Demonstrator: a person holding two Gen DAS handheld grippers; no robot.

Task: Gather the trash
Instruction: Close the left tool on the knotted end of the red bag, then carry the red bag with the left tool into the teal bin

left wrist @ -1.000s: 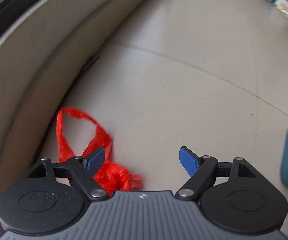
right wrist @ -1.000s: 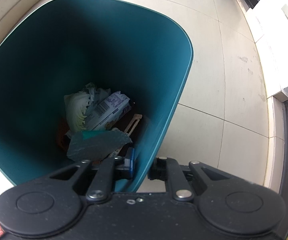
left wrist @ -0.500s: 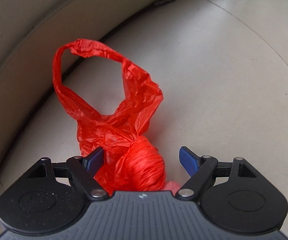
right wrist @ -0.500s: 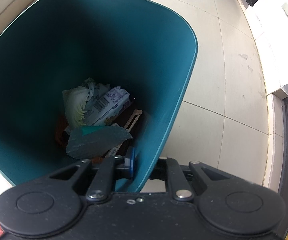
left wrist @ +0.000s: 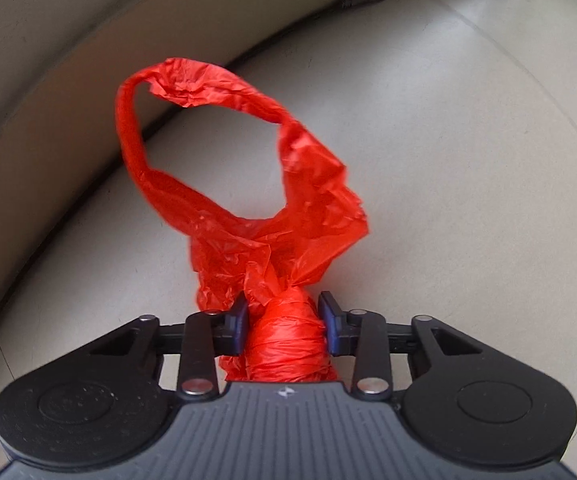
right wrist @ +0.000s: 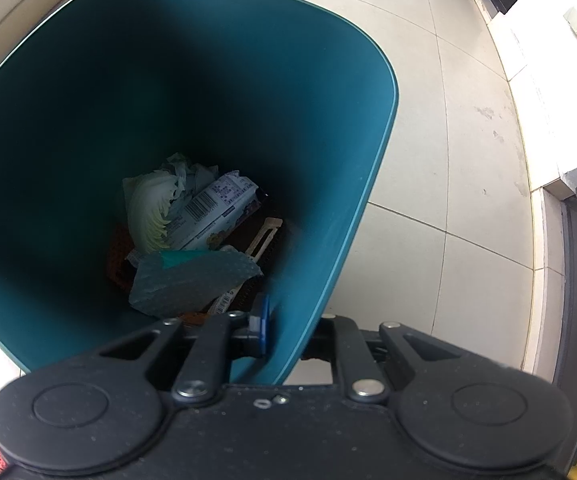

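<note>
Red plastic fills the middle of the left wrist view: a crumpled bag (left wrist: pixel 248 216) lies on the pale tiled floor (left wrist: pixel 468 160), close to the base of a beige wall (left wrist: pixel 48 80). Its handle stands up as an open loop, and below it the plastic is twisted into a tight knotted bundle. The left gripper (left wrist: pixel 284 320) points steeply down at the bag, and its jaws have just been closing; the blue pads (left wrist: pixel 241 322) now press on either side of that knotted bundle.

From the right wrist view, the right gripper (right wrist: pixel 288 326) is clamped on the rim of a teal bin (right wrist: pixel 368 200), one pad inside the wall and the other finger outside it. The bin stands on light floor tiles (right wrist: pixel 468 140). At its bottom lies a heap of rubbish: a pale cabbage leaf (right wrist: pixel 148 212), a printed wrapper (right wrist: pixel 212 208) with a barcode, a grey-green padded mailer (right wrist: pixel 192 284) and some darker scraps that are hard to make out. A white ledge (right wrist: pixel 548 80) runs along the right edge.
</note>
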